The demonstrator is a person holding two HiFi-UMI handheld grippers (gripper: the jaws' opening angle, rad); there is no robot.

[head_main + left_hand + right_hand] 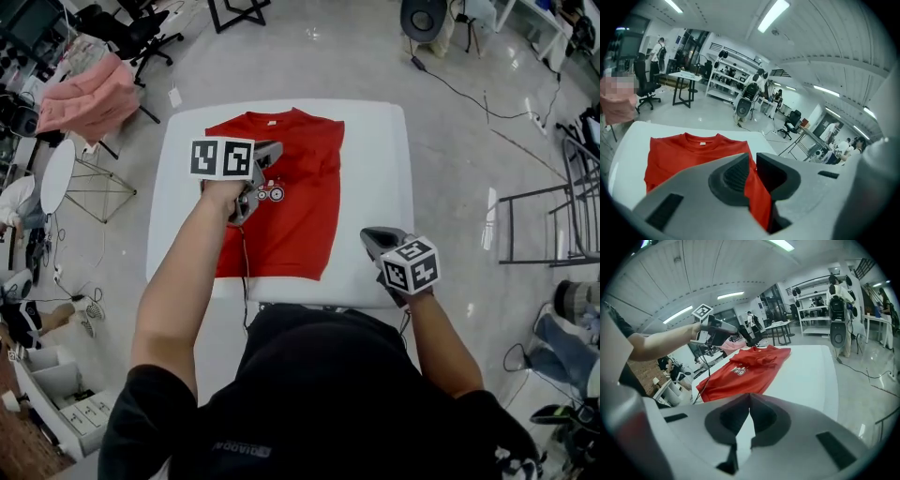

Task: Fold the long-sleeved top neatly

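Observation:
A red long-sleeved top (291, 211) lies flat on the white table (375, 169), collar at the far edge. It has a small print (270, 192) on the chest, and its sleeves are tucked in with bunched cloth near the right shoulder. My left gripper (269, 152) hovers over the top's left half. In the left gripper view its jaws (753, 159) stand slightly apart with nothing held, and the top (689, 152) shows through the gap. My right gripper (370, 236) is over bare table at the front right, off the cloth. Its jaws (750, 397) are shut and empty, and the top (740, 373) lies beyond them.
A black cable (246, 272) trails from the left gripper across the top's front left. Left of the table are a pink cloth (89, 98) on a rack and a round white stool (56, 173). A metal frame (562, 216) and floor cables (487, 103) are to the right.

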